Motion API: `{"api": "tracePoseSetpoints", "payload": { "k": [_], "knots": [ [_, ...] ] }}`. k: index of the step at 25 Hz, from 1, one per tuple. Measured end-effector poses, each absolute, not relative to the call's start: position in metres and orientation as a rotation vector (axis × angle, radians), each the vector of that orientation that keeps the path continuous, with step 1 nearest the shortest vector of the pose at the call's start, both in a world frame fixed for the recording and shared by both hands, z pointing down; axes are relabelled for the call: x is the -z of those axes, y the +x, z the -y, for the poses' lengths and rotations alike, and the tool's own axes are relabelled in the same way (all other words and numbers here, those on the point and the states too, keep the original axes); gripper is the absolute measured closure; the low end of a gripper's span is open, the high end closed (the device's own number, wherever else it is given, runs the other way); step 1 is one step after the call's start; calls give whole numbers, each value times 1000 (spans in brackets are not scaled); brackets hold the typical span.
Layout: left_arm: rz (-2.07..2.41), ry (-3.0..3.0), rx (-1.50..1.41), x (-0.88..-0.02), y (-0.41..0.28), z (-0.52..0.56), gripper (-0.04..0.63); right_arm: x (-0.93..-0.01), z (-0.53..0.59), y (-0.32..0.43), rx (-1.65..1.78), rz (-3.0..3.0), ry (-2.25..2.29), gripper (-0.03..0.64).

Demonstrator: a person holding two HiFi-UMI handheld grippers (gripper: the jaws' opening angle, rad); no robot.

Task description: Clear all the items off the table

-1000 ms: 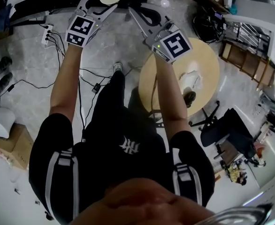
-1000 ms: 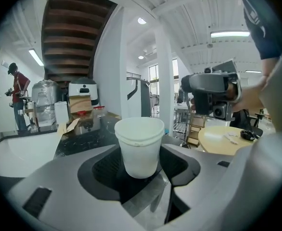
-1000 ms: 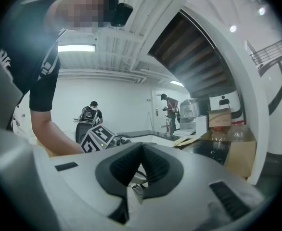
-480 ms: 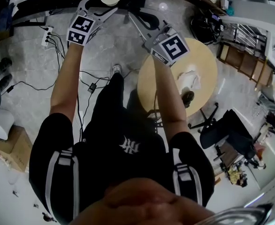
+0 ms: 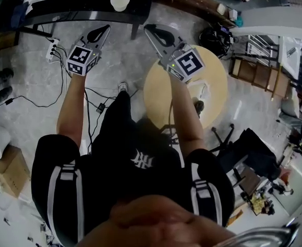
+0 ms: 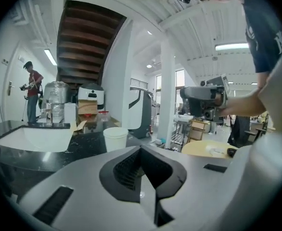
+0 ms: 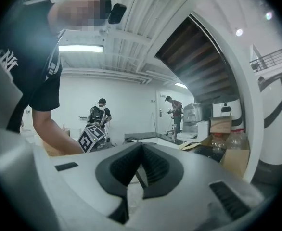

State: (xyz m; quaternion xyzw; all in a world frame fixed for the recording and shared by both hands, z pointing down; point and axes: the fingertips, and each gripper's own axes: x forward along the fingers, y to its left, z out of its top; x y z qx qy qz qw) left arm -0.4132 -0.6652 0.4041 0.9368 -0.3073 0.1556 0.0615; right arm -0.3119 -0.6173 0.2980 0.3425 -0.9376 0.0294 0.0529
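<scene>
Black counter (image 5: 73, 9) beyond round wooden table (image 5: 215, 71), left gripper (image 5: 106, 29) well left of that table, jaws together, empty, right gripper (image 5: 147, 28) over its left edge, jaws together, empty, white cup (image 5: 120, 1) on counter left of table, crumpled white scrap (image 5: 198, 89) and small dark item (image 5: 198, 106) on tabletop

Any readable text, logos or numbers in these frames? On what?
"NY" (interlocked monogram, likely): white, on the person's black shirt.
Markers on left gripper and right gripper: square codes only, no words.
Print on cardboard box: too blurred to read.
</scene>
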Motion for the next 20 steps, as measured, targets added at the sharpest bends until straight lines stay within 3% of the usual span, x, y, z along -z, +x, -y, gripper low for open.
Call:
{"api": "tracePoseSetpoints", "payload": {
  "k": [3, 8, 20],
  "knots": [
    [847, 2865, -422, -377, -400, 610, 583, -273, 566, -305, -82, 2899, 997, 612],
    [773, 2783, -30, -315, -375, 514, 583, -239, 452, -284, -8, 2979, 907, 613],
    [765, 2818, 104, -263, -276, 178, 583, -215, 136, -184, 77, 3083, 864, 614]
  ]
}}
